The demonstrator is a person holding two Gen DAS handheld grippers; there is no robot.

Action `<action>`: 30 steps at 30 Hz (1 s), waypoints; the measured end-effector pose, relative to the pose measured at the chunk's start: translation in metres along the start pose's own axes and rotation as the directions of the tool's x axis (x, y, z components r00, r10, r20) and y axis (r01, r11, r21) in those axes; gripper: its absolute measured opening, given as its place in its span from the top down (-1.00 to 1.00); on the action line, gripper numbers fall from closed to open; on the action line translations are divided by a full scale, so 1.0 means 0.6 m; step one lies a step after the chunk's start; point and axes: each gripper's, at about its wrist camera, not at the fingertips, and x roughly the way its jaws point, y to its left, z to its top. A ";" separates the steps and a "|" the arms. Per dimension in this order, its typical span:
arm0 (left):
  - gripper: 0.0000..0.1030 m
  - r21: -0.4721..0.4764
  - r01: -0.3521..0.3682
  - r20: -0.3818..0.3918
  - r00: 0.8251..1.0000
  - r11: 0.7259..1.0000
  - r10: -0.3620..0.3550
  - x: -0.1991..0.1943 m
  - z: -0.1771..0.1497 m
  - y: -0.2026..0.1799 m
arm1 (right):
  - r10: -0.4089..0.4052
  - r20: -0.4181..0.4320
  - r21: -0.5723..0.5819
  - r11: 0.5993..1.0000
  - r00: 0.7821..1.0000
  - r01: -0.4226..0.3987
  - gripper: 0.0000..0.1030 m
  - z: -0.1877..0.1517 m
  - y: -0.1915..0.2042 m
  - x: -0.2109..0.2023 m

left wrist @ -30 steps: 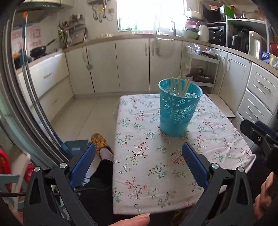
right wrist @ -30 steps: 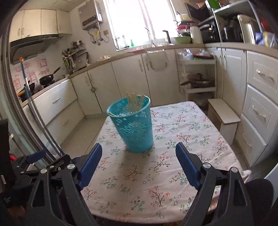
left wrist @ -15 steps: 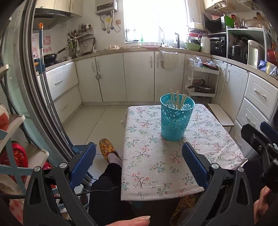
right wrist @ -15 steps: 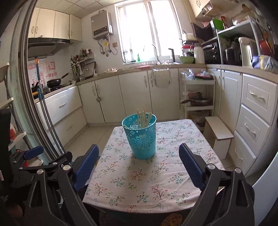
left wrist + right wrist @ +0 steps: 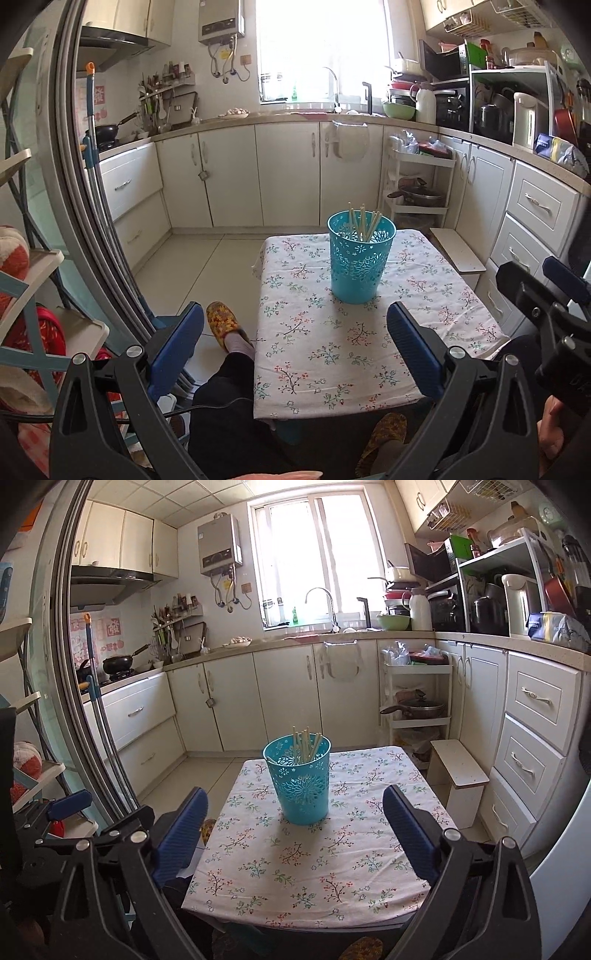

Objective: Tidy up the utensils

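From the left wrist, the left gripper hangs spread and empty, well short of the teal basket holding chopsticks.

From the right wrist, the right gripper gapes likewise; nothing loose lies around the basket, so I'd stay clear of it.

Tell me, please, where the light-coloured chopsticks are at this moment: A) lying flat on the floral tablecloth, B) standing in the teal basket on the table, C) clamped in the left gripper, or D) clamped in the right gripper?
B: the chopsticks stand in the teal basket on the tablecloth, their tips above its rim, while the left gripper and right gripper are both open and hold nothing.
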 end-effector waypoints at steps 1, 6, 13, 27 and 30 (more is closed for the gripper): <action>-0.85 0.000 0.000 0.001 1.000 1.000 0.000 0.000 0.000 0.000 | 0.000 0.001 0.000 1.000 1.000 0.000 -0.78 -0.001 0.001 -0.002; -0.85 0.001 0.001 0.004 1.000 1.000 -0.001 -0.004 -0.001 -0.001 | -0.001 0.002 -0.003 1.000 1.000 0.001 -0.78 -0.002 0.005 -0.005; -0.85 -0.002 0.000 0.010 1.000 1.000 0.000 -0.012 -0.002 -0.002 | 0.002 0.005 -0.009 1.000 1.000 -0.002 -0.79 -0.003 0.006 -0.011; -0.85 -0.005 -0.005 0.017 1.000 1.000 0.005 -0.021 0.000 -0.002 | 0.008 0.005 -0.015 1.000 1.000 -0.008 -0.79 -0.001 0.007 -0.020; -0.85 -0.005 -0.007 0.017 1.000 1.000 0.007 -0.021 0.001 -0.003 | 0.007 0.007 -0.015 1.000 1.000 -0.007 -0.79 0.000 0.008 -0.019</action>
